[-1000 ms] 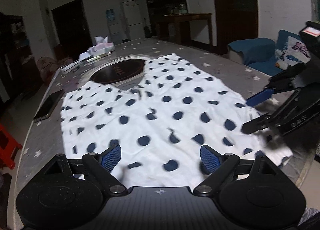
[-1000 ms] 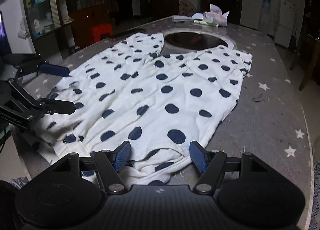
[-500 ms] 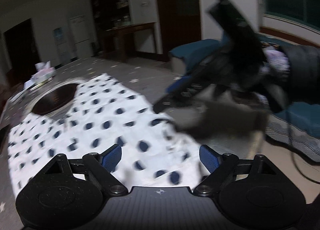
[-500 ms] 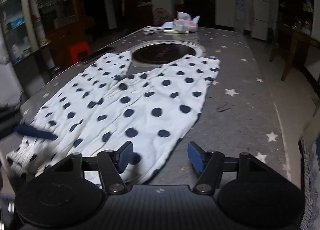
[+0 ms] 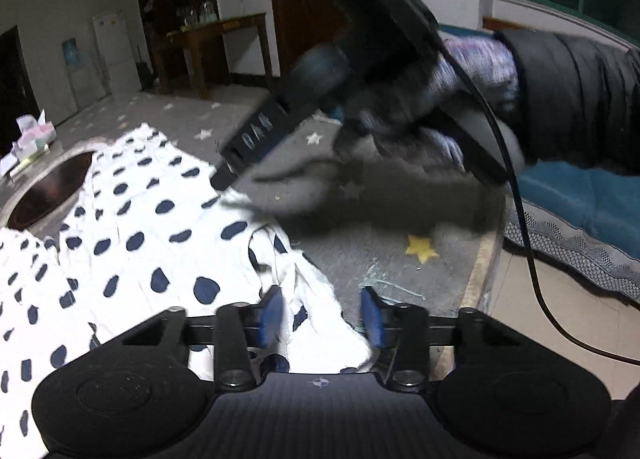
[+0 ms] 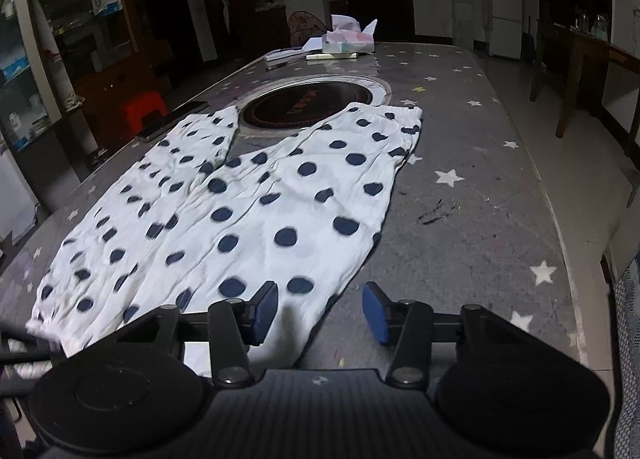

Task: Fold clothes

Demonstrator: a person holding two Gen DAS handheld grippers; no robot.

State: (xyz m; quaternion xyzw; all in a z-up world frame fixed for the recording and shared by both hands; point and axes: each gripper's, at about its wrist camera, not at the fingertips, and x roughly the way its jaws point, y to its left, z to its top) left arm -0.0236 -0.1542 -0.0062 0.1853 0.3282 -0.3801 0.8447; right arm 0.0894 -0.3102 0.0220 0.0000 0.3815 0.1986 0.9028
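A grey star-printed table [image 6: 480, 187] fills the frame, a round dark hob [image 6: 308, 103] set in its centre. A tissue box [image 6: 348, 41] sits at top centre; a red stool [image 6: 144, 107] stands at left.

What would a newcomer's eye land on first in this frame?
First, the white polka-dot garment spread flat across the star-patterned table, its far edge beside the round dark inset. Then, in the left wrist view, the blurred right hand-held gripper looming over the cloth's edge.
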